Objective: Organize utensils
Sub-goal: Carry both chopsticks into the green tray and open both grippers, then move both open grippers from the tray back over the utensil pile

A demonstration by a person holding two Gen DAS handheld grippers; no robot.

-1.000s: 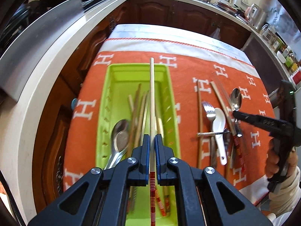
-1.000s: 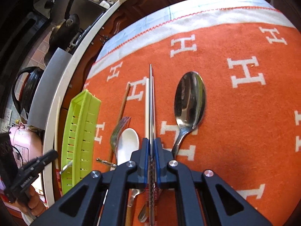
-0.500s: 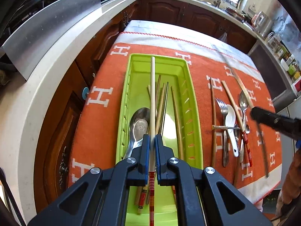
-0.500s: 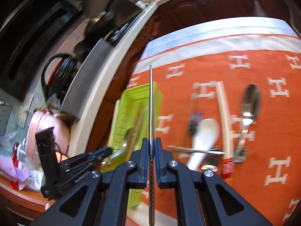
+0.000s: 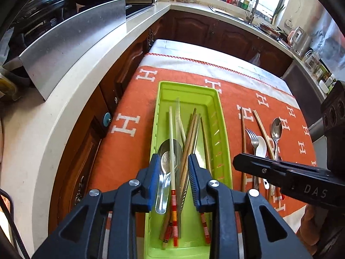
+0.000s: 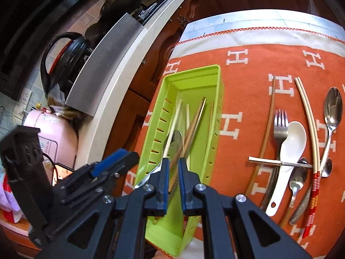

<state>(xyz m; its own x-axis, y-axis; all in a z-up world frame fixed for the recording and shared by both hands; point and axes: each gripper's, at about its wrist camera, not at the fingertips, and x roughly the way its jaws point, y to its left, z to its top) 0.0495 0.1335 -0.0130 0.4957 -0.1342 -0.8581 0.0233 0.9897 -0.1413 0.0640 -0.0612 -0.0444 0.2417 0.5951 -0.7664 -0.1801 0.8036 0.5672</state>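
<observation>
Kitchen, orange H-patterned cloth (image 5: 129, 151) over table. Green tray (image 5: 224, 142) on cloth, holding chopsticks (image 5: 189, 142) and metal spoon (image 5: 166, 161). Left gripper (image 5: 173, 179) above tray, jaws wide apart, nothing held; pale chopstick (image 5: 171, 146) lies in tray between them. Right gripper (image 6: 172, 179) over tray's near end, jaws parted slightly, grasping nothing. On cloth right of tray: fork (image 6: 280, 127), white spoon (image 6: 291, 146), steel spoon (image 6: 333, 112), pale chopstick pair (image 6: 310, 125), brown chopstick (image 6: 268, 129)
</observation>
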